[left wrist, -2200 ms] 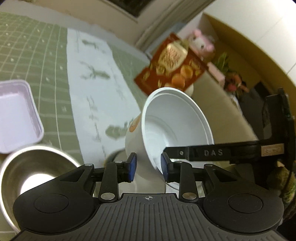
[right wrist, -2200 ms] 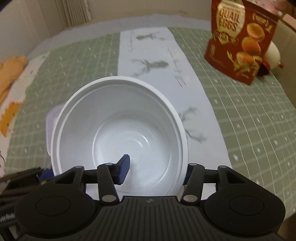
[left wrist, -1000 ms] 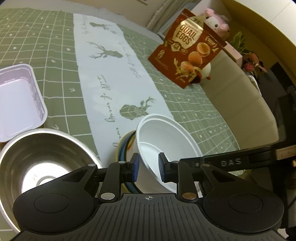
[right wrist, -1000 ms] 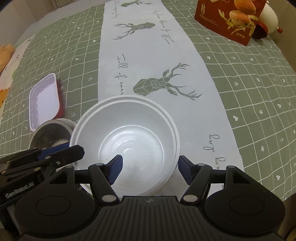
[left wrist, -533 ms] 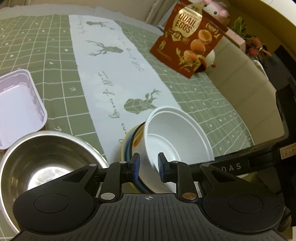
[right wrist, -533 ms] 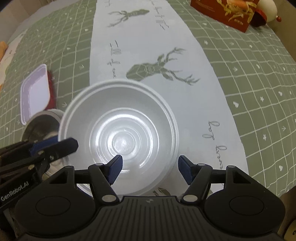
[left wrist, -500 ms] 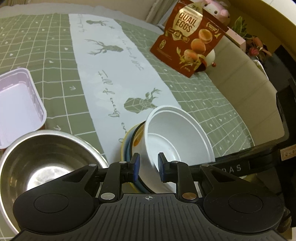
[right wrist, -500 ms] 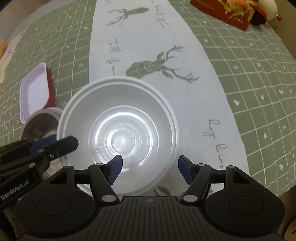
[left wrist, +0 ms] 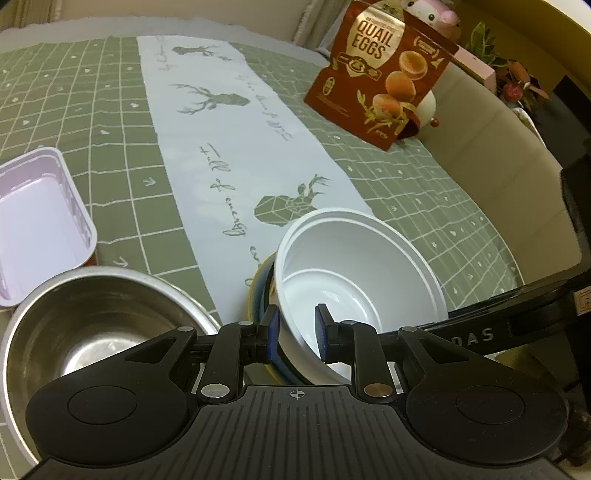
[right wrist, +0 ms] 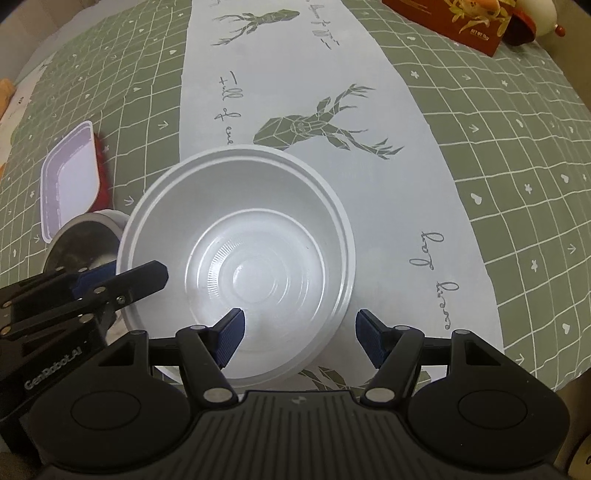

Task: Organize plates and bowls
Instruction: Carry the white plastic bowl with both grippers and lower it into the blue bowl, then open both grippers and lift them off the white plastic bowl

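White bowl [left wrist: 354, 273] nested in stacked dishes [left wrist: 264, 295], right of steel bowl [left wrist: 92, 325]; left tool [left wrist: 295, 330] clamps its near rim, right tool [right wrist: 299, 334] released, straddling the rim.

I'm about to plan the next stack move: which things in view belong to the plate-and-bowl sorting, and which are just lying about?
Belongs to the job:
- white bowl, left gripper shut on its rim
- blue and yellow dishes under it
- steel bowl
- lilac tray

Just lying about:
- quail eggs bag
- deer table runner
- plush toy
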Demonstrator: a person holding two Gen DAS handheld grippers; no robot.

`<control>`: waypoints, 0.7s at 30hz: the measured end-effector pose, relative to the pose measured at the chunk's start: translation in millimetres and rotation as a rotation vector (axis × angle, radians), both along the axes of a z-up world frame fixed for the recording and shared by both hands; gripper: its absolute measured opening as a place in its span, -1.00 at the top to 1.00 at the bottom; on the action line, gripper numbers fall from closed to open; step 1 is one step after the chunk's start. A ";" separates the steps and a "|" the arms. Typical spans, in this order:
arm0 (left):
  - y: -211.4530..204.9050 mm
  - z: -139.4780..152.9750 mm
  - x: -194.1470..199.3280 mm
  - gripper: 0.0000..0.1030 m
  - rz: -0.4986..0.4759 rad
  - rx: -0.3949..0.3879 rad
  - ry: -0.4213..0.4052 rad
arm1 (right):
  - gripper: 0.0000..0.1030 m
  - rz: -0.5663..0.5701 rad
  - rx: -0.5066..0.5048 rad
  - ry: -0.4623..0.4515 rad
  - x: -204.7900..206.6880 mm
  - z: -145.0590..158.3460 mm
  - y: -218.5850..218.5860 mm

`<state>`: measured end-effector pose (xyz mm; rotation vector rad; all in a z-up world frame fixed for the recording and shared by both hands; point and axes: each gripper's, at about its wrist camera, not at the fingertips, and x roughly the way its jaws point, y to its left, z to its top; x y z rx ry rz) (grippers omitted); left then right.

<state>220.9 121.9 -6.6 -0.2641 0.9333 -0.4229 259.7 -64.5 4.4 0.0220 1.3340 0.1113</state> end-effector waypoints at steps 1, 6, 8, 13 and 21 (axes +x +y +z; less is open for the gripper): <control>0.1 0.8 -0.7 0.56 0.001 0.000 -0.002 | -0.31 -0.002 0.000 0.004 -0.1 -1.8 -0.9; 6.4 7.9 -4.9 0.57 0.008 -0.031 -0.019 | -0.31 -0.011 0.004 0.015 -1.5 -8.8 -5.4; 8.4 12.2 -7.3 0.57 0.007 -0.042 -0.031 | -0.31 -0.015 0.001 0.021 -1.7 -12.2 -7.0; 9.8 19.2 -11.4 0.57 0.002 -0.054 -0.049 | -0.31 -0.027 -0.007 0.037 -1.9 -20.3 -11.2; 8.5 19.7 -13.8 0.57 -0.002 -0.038 -0.056 | -0.30 -0.003 0.019 -0.022 -9.8 -12.0 -10.4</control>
